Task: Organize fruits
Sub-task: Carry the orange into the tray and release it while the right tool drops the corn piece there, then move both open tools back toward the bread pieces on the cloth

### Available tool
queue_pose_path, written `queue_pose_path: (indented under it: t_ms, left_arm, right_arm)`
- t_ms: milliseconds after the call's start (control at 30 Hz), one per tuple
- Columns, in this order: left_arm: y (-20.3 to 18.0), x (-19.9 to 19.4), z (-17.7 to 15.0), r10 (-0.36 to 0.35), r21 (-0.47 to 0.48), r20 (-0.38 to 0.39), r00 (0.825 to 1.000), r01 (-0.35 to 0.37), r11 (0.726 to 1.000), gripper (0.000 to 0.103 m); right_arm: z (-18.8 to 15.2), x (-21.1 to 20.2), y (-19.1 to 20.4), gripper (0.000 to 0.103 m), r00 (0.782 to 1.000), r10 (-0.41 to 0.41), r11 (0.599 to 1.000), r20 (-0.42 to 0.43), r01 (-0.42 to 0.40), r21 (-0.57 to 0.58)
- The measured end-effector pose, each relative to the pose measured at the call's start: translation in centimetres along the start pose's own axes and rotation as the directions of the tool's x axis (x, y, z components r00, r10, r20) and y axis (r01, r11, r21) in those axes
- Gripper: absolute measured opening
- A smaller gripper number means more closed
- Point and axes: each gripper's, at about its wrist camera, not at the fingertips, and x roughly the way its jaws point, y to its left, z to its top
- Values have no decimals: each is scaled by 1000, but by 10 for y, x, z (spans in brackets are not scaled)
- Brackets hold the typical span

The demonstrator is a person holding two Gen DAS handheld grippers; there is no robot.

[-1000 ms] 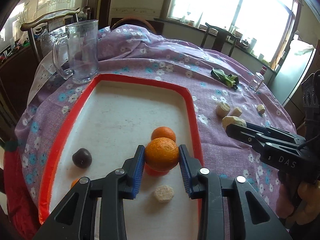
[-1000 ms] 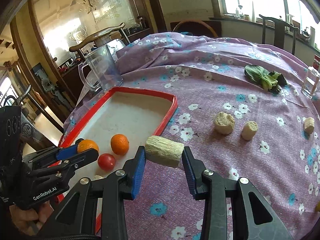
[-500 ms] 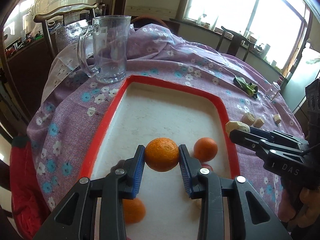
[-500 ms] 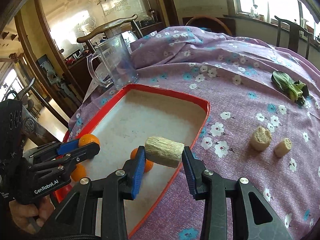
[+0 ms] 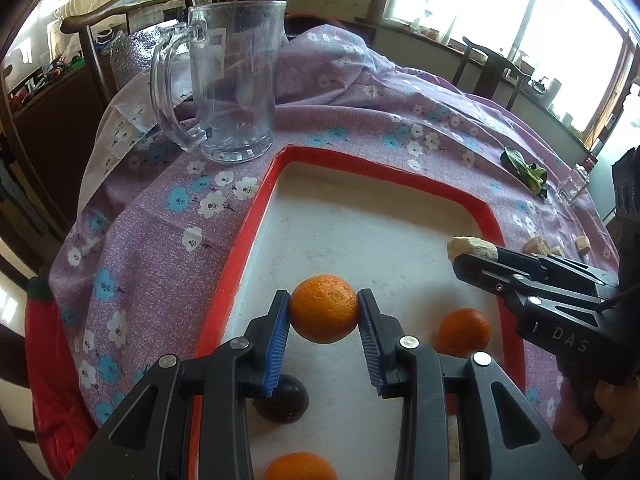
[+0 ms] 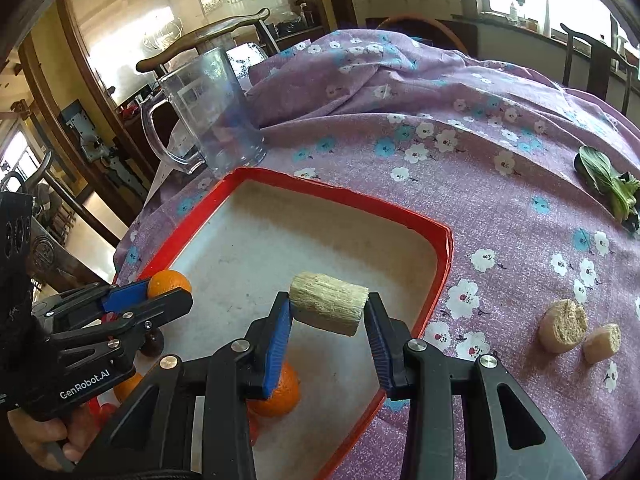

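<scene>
My left gripper (image 5: 323,314) is shut on an orange (image 5: 323,308) and holds it above the left part of the red-rimmed tray (image 5: 256,216). My right gripper (image 6: 326,312) is shut on a pale sugarcane piece (image 6: 328,308) above the tray's (image 6: 440,264) right half; it also shows in the left wrist view (image 5: 472,247). On the tray lie two more oranges (image 5: 464,330) (image 5: 300,467) and a dark plum (image 5: 282,400). The left gripper with its orange (image 6: 169,283) shows at the left of the right wrist view.
A glass mug (image 5: 228,80) stands on the purple flowered cloth (image 5: 160,240) behind the tray's far left corner. Two sugarcane pieces (image 6: 563,325) (image 6: 602,343) and a leafy green (image 6: 604,180) lie on the cloth to the right. A small glass (image 5: 574,185) stands far right.
Both grippers moved forward and left over the tray, holding their loads. The right gripper went from above the cloth beside the tray to above the tray. The mug looms closer.
</scene>
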Motion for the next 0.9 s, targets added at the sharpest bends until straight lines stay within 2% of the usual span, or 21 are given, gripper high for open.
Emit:
queue_pose_path:
  t_ms: [267,400,600,900]
  left_arm:
    - [4,20,5,13,-22,-73,997,-14,1000,36]
    - [6,16,5,21,-36,-59,998,-23,999,47]
    - [5,0,-4,22,-35,-31,999,-23,999,48]
    - [-7,-29,-19,-3,-33,9,1000,4,999,56]
  right_arm:
    - [-3,10,1,41,999,-5,1000,-32,4,-20]
    - [-5,3,0,40,1000,-4,1000,-23,4,-17]
    - [-10,-20,-1,41,1000,1,1000,14,-1,-14]
    - [-24,-61,-10,41,998,1,1000,69,-1,2]
